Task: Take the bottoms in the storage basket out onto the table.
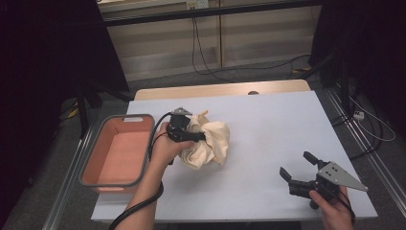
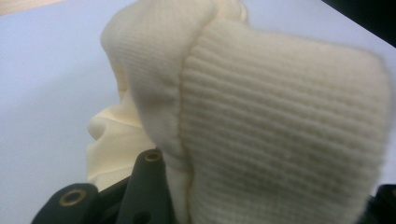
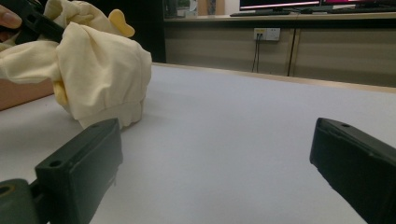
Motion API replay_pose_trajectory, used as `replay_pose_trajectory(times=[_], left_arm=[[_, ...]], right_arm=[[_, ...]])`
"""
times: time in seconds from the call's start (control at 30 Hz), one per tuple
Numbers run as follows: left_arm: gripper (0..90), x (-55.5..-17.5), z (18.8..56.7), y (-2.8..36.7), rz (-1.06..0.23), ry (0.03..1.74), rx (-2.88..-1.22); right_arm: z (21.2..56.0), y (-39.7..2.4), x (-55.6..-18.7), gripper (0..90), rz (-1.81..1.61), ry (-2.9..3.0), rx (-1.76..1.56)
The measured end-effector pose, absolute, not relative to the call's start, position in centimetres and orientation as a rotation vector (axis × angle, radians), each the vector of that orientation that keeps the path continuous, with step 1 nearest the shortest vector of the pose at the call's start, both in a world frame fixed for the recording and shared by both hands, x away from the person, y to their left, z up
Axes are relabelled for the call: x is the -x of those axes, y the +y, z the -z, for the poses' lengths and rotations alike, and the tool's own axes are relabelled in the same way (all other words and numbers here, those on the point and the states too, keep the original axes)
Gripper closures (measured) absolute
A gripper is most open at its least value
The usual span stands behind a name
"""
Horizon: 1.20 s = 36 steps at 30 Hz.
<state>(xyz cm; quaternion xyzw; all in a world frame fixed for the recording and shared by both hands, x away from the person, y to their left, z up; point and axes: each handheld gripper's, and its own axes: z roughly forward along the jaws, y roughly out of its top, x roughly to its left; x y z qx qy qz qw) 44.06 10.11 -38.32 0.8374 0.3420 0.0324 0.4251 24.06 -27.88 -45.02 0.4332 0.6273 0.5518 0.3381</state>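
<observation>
A crumpled cream knit garment (image 1: pixel 210 143) lies bunched on the white table (image 1: pixel 277 120), left of the middle. My left gripper (image 1: pixel 198 136) is shut on a fold of it, held from the left by a hand. In the left gripper view the ribbed cloth (image 2: pixel 280 130) bulges up between the black jaws. My right gripper (image 1: pixel 297 164) rests low at the front right, open, with nothing between its fingers. In the right gripper view its jaws stand wide apart around bare table (image 3: pixel 219 121), and the garment (image 3: pixel 102 70) sits farther off at the left.
A salmon-coloured basket with a grey rim (image 1: pixel 117 184) stands at the table's left edge, beside the left forearm. Behind the table are a wooden strip (image 1: pixel 220 89), cables on the floor and dark stands at both sides.
</observation>
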Motion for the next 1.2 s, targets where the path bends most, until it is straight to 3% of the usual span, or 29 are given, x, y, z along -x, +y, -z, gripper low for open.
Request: replay_pose_trajectory(times=[1.2], left_arm=[[54.8, -44.2, 40.2, 9.6, -0.07, 0.871, -2.076]], right_arm=[[45.0, -28.0, -24.0, 2.3, -1.443, 1.634, -1.133]])
